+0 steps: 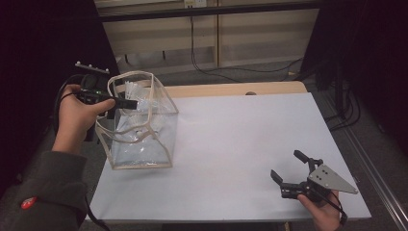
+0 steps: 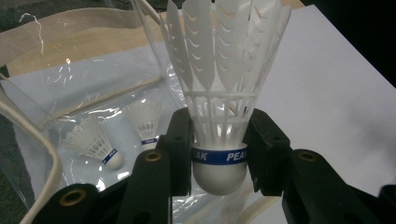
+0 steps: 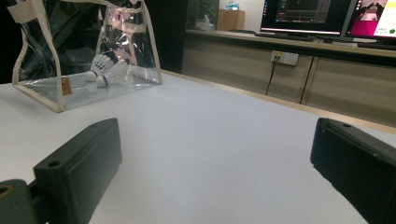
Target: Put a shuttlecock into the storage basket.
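The left gripper [image 2: 218, 154] is clamped on a white feathered shuttlecock [image 2: 224, 84], its two black jaws pressing either side of the blue band just above the rounded cork, so the feather skirt stands free and uncrushed above the jaws. In the high view this gripper [image 1: 126, 102] sits at the open mouth of a clear plastic bag [image 1: 144, 144] with cream fabric trim, which fits a judgement that the shuttlecock is being loaded into the bag. Two more shuttlecocks [image 2: 95, 144] already lie on the bag's floor, close together, tipped on their sides.

The bag stands upright near the left edge of the white table [image 1: 240, 144], its cream handle straps [image 1: 137, 130] looping across the opening. Those straps look like the main hindrance: the feathers could catch on them during a downward move, so the path needs to pass between strap and wall. The floor of the bag beside the two resting shuttlecocks appears to leave room for a third.

The right gripper [image 1: 288, 175] rests low near the table's front right corner, jaws spread apart with nothing between them, well apart from the bag. The broad stretch of bare tabletop between it and the bag leaves free room for either hand.
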{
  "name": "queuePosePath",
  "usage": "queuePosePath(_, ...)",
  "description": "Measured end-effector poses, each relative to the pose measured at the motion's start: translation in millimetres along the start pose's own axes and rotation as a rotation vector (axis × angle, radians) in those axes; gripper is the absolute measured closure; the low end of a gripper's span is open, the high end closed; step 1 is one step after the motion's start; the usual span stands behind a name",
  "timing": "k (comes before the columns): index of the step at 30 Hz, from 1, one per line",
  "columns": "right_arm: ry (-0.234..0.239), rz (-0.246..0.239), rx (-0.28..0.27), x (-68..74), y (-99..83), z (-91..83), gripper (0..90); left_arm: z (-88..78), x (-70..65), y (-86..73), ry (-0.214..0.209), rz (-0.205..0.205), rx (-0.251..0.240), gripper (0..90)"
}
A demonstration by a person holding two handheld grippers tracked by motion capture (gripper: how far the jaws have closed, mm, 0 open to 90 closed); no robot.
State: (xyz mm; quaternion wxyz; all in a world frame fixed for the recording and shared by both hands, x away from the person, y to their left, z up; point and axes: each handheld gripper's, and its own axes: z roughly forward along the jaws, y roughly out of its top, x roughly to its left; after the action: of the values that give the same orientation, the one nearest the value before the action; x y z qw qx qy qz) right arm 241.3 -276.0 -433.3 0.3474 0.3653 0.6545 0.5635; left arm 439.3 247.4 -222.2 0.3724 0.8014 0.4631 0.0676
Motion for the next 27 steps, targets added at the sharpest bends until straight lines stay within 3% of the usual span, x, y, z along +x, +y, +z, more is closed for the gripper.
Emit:
queuePosePath(15, 0.0, 0.0, -0.001, 0.1, 0.3, 0.0, 2.0, 4.7, 8.8, -7.7, 0.023, -0.018, -0.003, 64.5)
queuePosePath(27, 0.001, -0.001, 0.0, -0.1, 0.1, 0.0, 2.1, 12.5, 13.0, -14.1, 0.015, -0.016, 0.008, 64.2)
